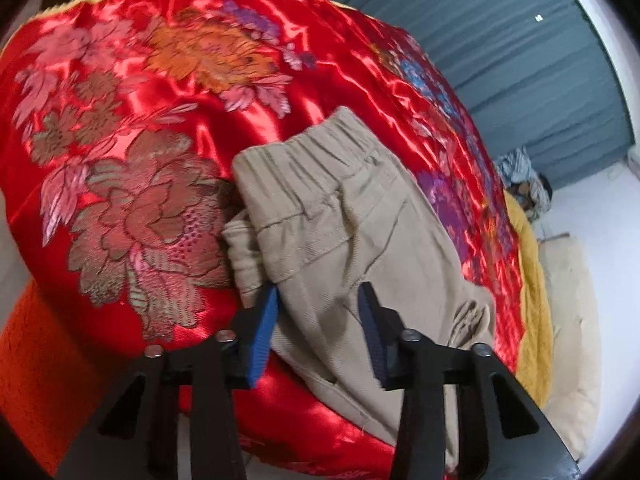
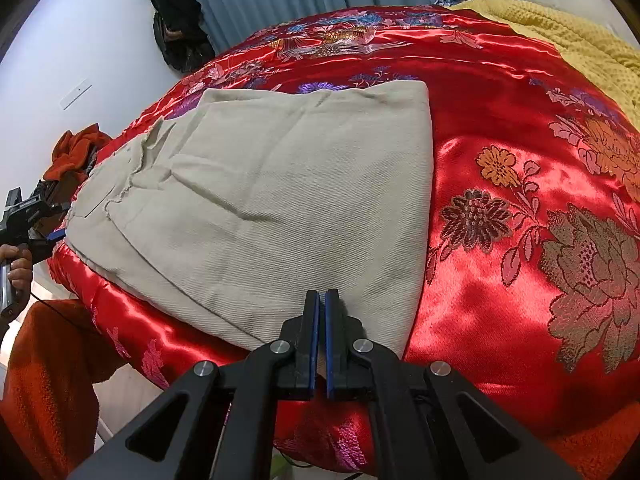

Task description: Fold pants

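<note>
The far ends of the pants [image 1: 344, 216] are lying cut off behind the black arms of the left gripper [image 1: 320, 300] in its own view, and the lower hem is running out of sight under the right gripper [image 2: 322, 300] in the other, so the full length of the garment cannot be made out. One pair of beige pants is lying folded on the red satin bedspread [image 2: 500, 264], its elastic waistband pointing away from the left gripper and its smooth folded panel spreading out ahead of the right gripper. The left gripper is angling down over the pants near the waistband end, its two blue pads standing apart with a fold of the beige cloth lying between them; whether the pads are actually pressing on that cloth is hard to tell. The right gripper is tilting down at the near edge of the pants, its two pads drawn together, and whether any cloth is caught between them is hidden. At the left edge of the right wrist view, beside the pants, a hand [image 2: 18, 268] is wrapping around the handle of the left gripper, partly cropped by the frame. A yellow blanket [image 2: 568, 40] is lying beyond the bedspread.
</note>
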